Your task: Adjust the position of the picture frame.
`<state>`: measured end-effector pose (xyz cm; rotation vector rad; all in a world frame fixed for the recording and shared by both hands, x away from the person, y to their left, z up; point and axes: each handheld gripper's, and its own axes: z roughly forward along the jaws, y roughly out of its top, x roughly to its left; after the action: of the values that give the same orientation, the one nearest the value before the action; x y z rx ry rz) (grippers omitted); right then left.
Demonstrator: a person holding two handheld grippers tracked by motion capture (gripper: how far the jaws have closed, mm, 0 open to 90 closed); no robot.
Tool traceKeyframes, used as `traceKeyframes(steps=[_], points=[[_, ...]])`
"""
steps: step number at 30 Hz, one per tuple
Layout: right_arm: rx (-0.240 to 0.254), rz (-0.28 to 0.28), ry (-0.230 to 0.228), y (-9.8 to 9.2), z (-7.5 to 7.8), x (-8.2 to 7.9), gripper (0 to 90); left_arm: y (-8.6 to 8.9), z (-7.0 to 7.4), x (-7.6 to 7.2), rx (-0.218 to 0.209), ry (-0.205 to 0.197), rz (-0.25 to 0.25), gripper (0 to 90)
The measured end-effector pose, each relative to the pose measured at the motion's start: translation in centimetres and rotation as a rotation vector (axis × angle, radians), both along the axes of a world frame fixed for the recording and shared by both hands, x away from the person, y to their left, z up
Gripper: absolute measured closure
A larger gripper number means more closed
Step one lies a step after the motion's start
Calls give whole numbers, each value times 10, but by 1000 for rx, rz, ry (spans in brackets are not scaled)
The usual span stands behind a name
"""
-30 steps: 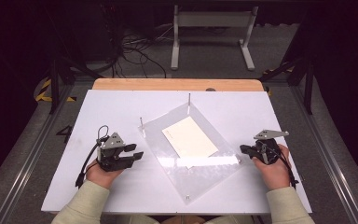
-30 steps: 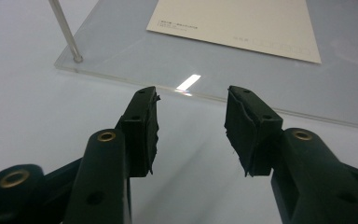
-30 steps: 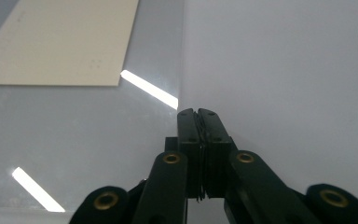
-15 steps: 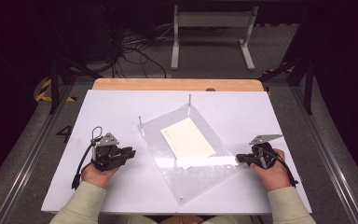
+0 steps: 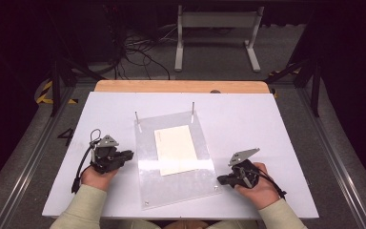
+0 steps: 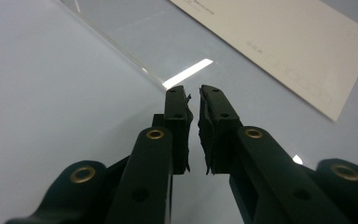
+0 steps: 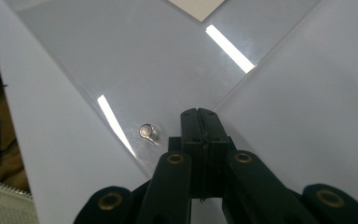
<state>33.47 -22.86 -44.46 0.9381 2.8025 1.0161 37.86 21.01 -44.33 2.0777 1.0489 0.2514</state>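
A clear acrylic plate (image 5: 181, 188) lies mid-table with a cream paper sheet (image 5: 176, 149) on it. Two thin metal pins (image 5: 137, 119) (image 5: 193, 109) stand at its far corners. My left gripper (image 5: 129, 153) rests just off the plate's left edge. In the left gripper view its jaws have just been closing. The left gripper (image 6: 193, 91) shows a narrow slit with nothing in it, the plate (image 6: 168, 32) and paper (image 6: 284, 46) beyond. My right gripper (image 5: 220, 180) is shut and empty at the plate's near right corner. The right gripper (image 7: 198, 112) sits beside a small metal stud (image 7: 147, 132).
The plate lies on a white board (image 5: 267, 129) with a wooden strip (image 5: 181, 86) along its far edge. Bare board lies left and right of the plate. Beyond the table are cables (image 5: 138, 52) and a white stand (image 5: 214, 33) on the dark floor.
The plate has turned clockwise, so its sides now run nearly square to the table. My right gripper moved left and nearer along its right corner. The left jaws have narrowed.
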Motion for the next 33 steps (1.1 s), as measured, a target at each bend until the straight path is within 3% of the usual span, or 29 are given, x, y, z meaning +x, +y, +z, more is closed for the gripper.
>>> traceKeyframes(steps=[1, 6, 9, 10, 12, 14, 15, 18, 22, 25, 27, 33], points=[[0, 0, 0, 0, 0, 0, 893, 0, 0, 0, 0, 0, 0, 810], [-4, 118, -19, 16, 0, -5, 889, 2, 2, -2, -21, -22, 4, 794], [12, 123, -30, 16, 5, 0, 855, 6, 3, -6, -39, -49, 11, 766], [22, 112, -49, 16, 9, 2, 836, 9, 4, -9, -50, -66, 19, 745], [66, 50, -133, 18, 26, 15, 746, 14, 5, -13, -71, -80, 26, 702], [117, 6, -176, 21, 40, 32, 736, 18, 6, -17, -84, -84, 29, 688], [117, 6, -176, 21, 40, 32, 736, 20, 6, -20, -89, -83, 32, 688], [133, -65, -216, 28, 53, 60, 734, 27, 6, -29, -92, -94, 45, 684], [113, -149, -298, 40, 63, 103, 739, 36, 5, -35, -95, -96, 63, 669], [124, -175, -361, 47, 63, 133, 706, 40, 3, -40, -95, -95, 73, 662], [115, -203, -336, 51, 62, 152, 701, 43, 3, -42, -91, -98, 76, 660], [109, -293, -322, 60, 50, 196, 601, 47, 2, -44, -90, -99, 83, 652]])
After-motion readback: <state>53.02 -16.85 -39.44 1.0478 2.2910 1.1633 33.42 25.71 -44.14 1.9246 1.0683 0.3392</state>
